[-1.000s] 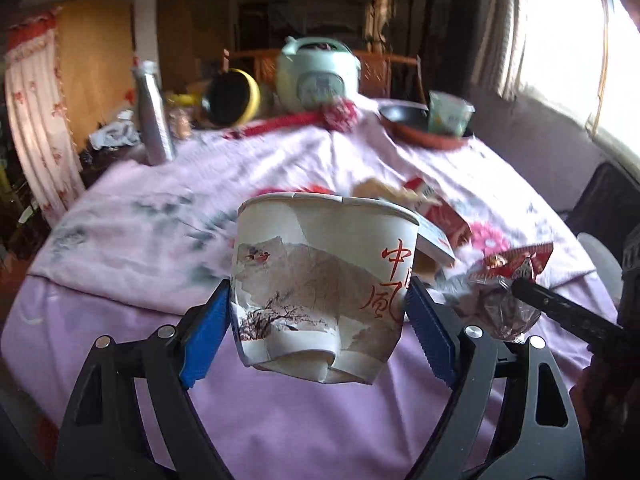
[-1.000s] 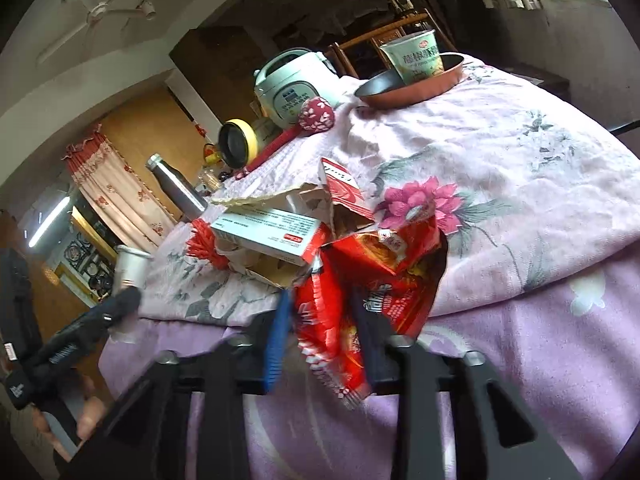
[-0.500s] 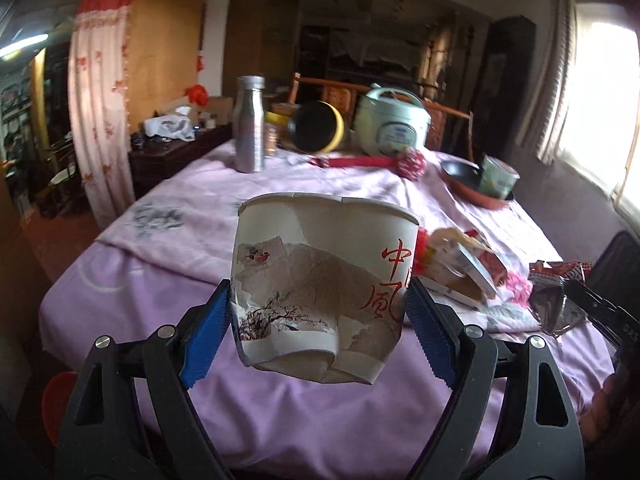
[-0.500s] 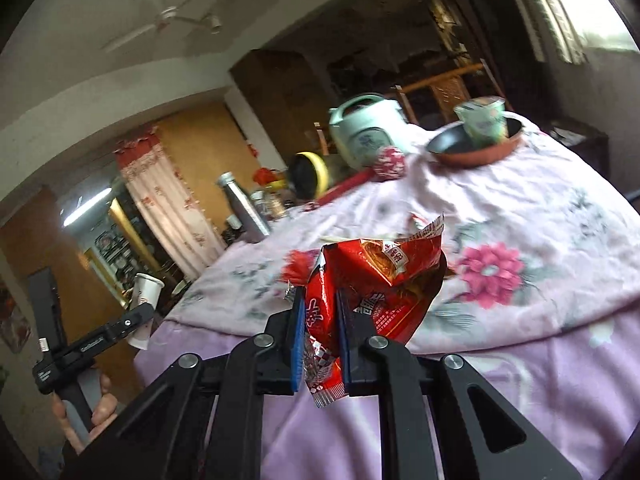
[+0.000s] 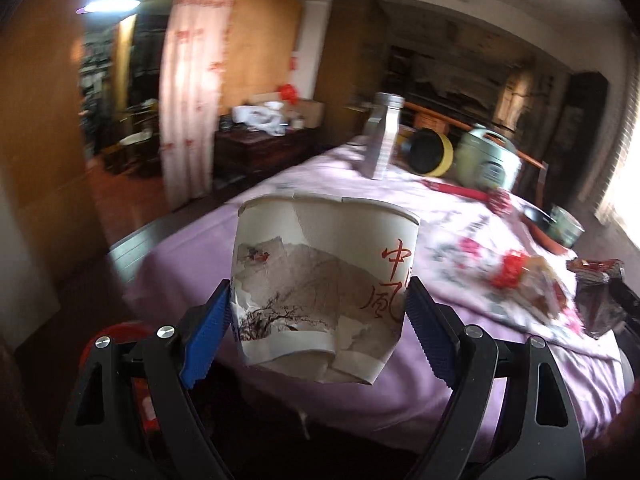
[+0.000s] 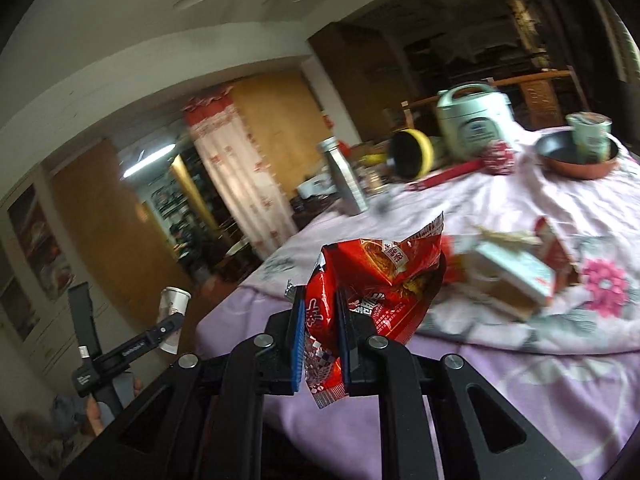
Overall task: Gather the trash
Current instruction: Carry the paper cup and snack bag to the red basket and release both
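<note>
Left gripper [image 5: 320, 320] is clamped on a crumpled paper cup [image 5: 324, 280], jaws wide, blue pads pressing both sides near its base. Cup upright, rim torn, held in the air in front of the near edge of the table [image 5: 280, 384]. Right gripper [image 6: 320, 328] jaws nearly together, pinching the lower end of a red snack wrapper [image 6: 380, 276]; the rest of the wrapper stands up above the pads, clear of the table.

Just beyond the right gripper, to its right: a small pile of opened cartons [image 6: 516, 276] on the floral cloth [image 6: 520, 204]. Farther ahead: steel bottle [image 6: 346, 180], upright. Past it, a black-and-yellow round item [image 6: 412, 154] and a red-handled tool [image 6: 480, 164] lying flat. Far right: a brown pan [image 6: 576, 160] with a green cup [image 6: 590, 136] in it. At the back, a pale green rice cooker [image 6: 472, 120]. Both views motion-blurred.
</note>
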Motion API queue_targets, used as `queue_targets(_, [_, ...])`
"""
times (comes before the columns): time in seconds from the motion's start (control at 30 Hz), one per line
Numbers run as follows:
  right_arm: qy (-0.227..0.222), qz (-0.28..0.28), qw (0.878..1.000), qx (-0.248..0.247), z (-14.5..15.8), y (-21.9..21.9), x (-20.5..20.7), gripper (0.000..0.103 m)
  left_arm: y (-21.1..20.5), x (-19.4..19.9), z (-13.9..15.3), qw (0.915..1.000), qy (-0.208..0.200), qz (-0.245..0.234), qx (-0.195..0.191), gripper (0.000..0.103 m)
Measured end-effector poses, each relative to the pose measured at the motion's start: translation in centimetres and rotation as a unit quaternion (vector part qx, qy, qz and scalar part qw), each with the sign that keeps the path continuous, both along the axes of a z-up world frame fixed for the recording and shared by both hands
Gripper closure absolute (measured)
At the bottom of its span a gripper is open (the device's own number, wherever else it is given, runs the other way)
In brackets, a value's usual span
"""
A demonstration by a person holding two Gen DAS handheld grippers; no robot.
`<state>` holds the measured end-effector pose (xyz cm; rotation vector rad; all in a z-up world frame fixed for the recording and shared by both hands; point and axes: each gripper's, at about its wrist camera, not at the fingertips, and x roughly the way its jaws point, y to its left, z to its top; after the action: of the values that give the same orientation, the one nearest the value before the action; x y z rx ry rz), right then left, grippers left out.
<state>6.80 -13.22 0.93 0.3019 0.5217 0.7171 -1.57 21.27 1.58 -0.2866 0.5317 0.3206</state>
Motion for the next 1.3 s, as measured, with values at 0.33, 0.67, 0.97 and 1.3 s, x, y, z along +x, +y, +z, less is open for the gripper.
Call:
queue_targets(0.33, [0.009,0.097,0.995,-0.039,0.9,10.0,-2.5,0.088,11.1,-6.5,-5.9,0.9892,0.029,0.122,-0.075,0.021])
queue_targets(0.67, [0.033,0.171,0.98,-0.092,-0.7,19.4,-5.0,0.088,20.1,-9.6,-13.0,0.9673,0.07,0.203,-0.136,0.021])
queue_targets(0.97, [0.056,0.226,0.963,-0.138,-3.0,27.2,-5.9,0.088,25.0,-10.3,-18.9,0.9378,0.138,0.239,-0.21,0.019])
queue_targets(1.3, [0.082,0.31,0.927,-0.193,-6.6,37.1,-7.0,0.088,26.9,-14.3,-15.8,0.9211,0.115,0.341,-0.148,0.012])
